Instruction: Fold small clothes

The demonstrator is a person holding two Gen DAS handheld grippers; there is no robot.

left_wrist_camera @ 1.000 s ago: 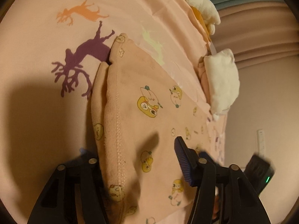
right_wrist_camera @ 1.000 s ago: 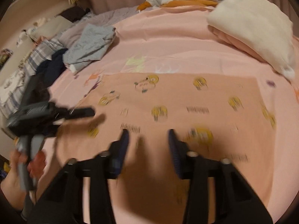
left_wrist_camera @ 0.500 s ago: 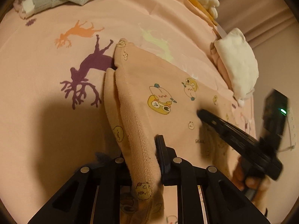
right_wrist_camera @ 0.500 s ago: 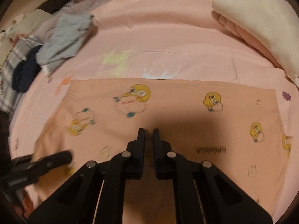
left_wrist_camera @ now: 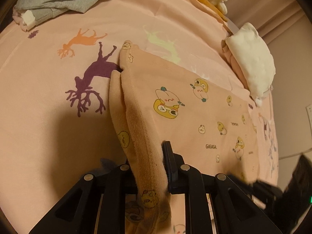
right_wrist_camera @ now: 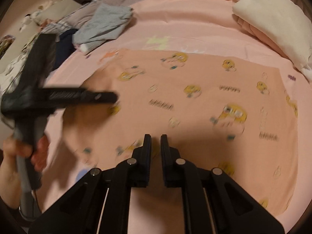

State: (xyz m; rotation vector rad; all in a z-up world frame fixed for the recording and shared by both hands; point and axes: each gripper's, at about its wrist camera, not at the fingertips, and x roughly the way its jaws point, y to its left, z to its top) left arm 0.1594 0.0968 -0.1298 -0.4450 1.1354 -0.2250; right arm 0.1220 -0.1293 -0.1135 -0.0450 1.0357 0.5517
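Peach garment [left_wrist_camera: 195,120] lies flat on pink sheet [left_wrist_camera: 39,117]. Left gripper [left_wrist_camera: 154,167] pinches its ribbed edge. Right gripper [right_wrist_camera: 156,146] nearly closed over garment, holding nothing. Grey clothes [right_wrist_camera: 105,25] piled apart.

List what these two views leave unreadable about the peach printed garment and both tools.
- Left wrist view: the left tool pinches the peach garment's hem; its left pad is buried behind the fold.
- Left wrist view: the garment's near end runs off the bottom edge.
- Right wrist view: motion blur smears the prints; whether the right tool, jaws nearly shut, holds fabric cannot be told.
- Right wrist view: the garment's near edge is hidden behind the tool.
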